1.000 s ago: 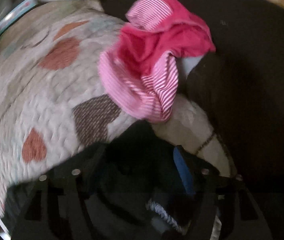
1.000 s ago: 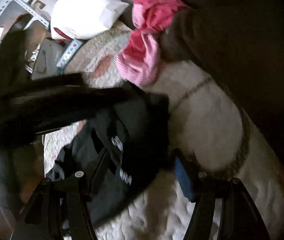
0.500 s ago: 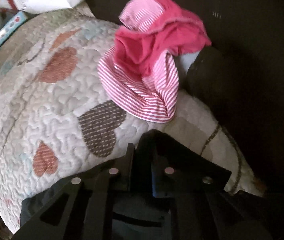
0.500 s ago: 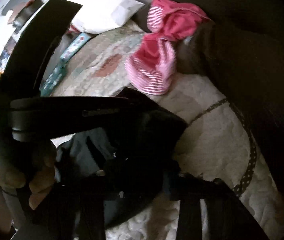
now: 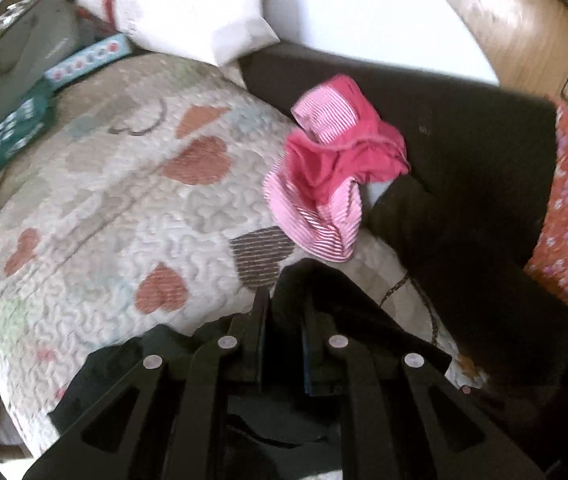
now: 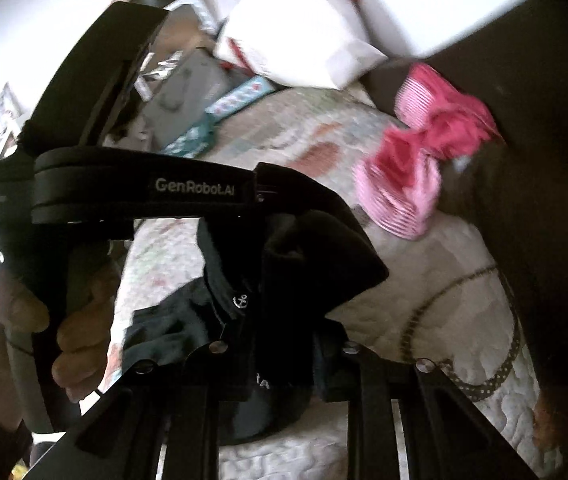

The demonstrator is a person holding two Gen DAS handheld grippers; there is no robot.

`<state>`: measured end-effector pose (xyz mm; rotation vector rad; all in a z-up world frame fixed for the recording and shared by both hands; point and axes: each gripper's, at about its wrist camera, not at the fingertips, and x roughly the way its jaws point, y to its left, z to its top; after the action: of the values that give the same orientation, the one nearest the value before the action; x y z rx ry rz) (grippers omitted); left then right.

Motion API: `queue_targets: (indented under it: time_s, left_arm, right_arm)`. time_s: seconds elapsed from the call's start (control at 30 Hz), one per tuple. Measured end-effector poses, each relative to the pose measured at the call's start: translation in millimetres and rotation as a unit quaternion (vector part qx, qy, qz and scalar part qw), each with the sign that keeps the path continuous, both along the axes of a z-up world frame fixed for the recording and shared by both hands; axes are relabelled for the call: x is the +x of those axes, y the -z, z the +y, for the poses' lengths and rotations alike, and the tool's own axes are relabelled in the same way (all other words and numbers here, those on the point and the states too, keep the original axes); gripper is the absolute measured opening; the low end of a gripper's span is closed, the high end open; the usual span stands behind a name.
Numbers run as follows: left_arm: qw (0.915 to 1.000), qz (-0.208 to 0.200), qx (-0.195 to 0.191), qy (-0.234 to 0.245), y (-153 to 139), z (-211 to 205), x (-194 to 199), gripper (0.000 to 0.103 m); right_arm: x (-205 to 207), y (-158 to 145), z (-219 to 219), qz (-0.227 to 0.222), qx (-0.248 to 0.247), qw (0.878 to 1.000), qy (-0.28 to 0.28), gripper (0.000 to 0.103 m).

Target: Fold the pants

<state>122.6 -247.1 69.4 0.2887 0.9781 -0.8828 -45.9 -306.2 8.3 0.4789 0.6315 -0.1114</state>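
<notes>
both grippers have the black pants (image 6: 284, 280) by one edge, lifted off the quilted bed (image 5: 104, 220) near its foot. the left gripper (image 5: 284, 316) has its fingers pinching the cloth; the right gripper (image 6: 284, 344) is closing on it too. next, i'd guess, spread it flat clear of the pink garment (image 5: 323, 184).

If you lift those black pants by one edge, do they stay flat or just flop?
Probably flop: the black pants already sag in soft folds between the left gripper and right gripper, whose jaws are closing on the cloth. They look light, likely easy to raise. Pinched cloth may slip, though I can't tell.
</notes>
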Motion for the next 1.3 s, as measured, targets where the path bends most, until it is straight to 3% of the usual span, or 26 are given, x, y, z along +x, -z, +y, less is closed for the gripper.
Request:
queue_targets:
  time_s: [0.2, 0.43, 0.8, 0.93, 1.03, 1.1, 1.17, 1.3]
  left_arm:
    - [0.9959, 0.017, -0.052, -0.072, -9, 84, 7, 0.013]
    - [0.9748, 0.076, -0.114, -0.176, 26, 188, 28, 0.011]
    - [0.9515, 0.127, -0.143, -0.241, 88, 260, 45, 0.01]
    - [0.9363, 0.155, -0.156, -0.274, 109, 281, 51, 0.014]
    - [0.921, 0.174, -0.174, -0.302, 117, 300, 53, 0.018]
    - [0.9112, 0.187, -0.188, -0.315, 118, 311, 53, 0.026]
    - [0.9035, 0.188, -0.195, -0.332, 115, 324, 50, 0.03]
    - [0.902, 0.159, -0.178, -0.36, 96, 340, 34, 0.03]
  right_arm:
    - [11, -22, 44, -0.015, -0.028, 0.997, -0.073, 0.023]
    - [39, -26, 118, -0.004, -0.088, 0.98, -0.176, 0.023]
    - [71, 26, 220, 0.045, -0.193, 0.939, -0.28, 0.023]
    - [71, 44, 244, 0.049, -0.241, 0.92, -0.305, 0.027]
    - [70, 55, 255, 0.055, -0.252, 0.912, -0.32, 0.037]
    - [70, 60, 263, 0.059, -0.259, 0.906, -0.329, 0.062]
    - [63, 65, 273, 0.059, -0.273, 0.895, -0.348, 0.076]
    - [39, 60, 287, 0.035, -0.315, 0.869, -0.379, 0.077]
